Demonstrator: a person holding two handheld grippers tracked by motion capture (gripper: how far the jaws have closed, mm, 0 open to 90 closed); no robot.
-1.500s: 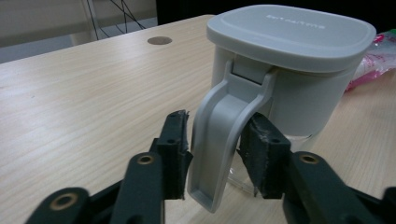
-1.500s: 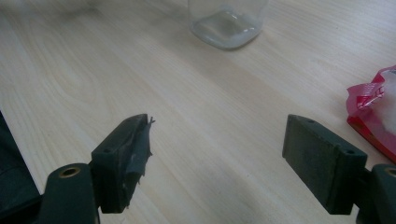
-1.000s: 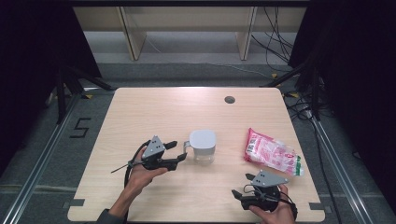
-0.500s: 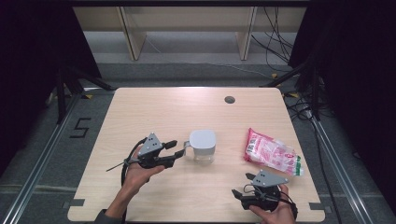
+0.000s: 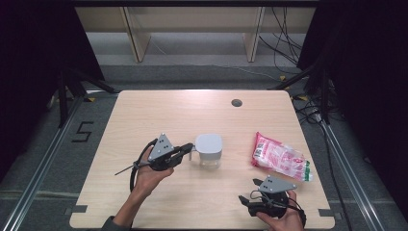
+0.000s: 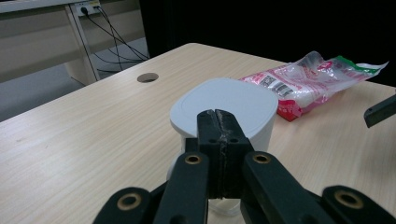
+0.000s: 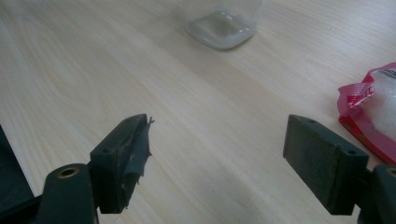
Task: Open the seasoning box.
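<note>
While left hand-held gripper [image 6: 219,122] has just closed empty, right hand-held gripper [image 7: 217,154] gapes wide over wood table [image 5: 144,115].

Three cameras, one table [image 5: 144,115]

The high view looks down from the near edge; both gripper views sit low, sharing the white-lidded container [image 6: 224,105].

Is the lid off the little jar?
No, the grey lid sits on top of the clear jar, covering its whole mouth.
</note>
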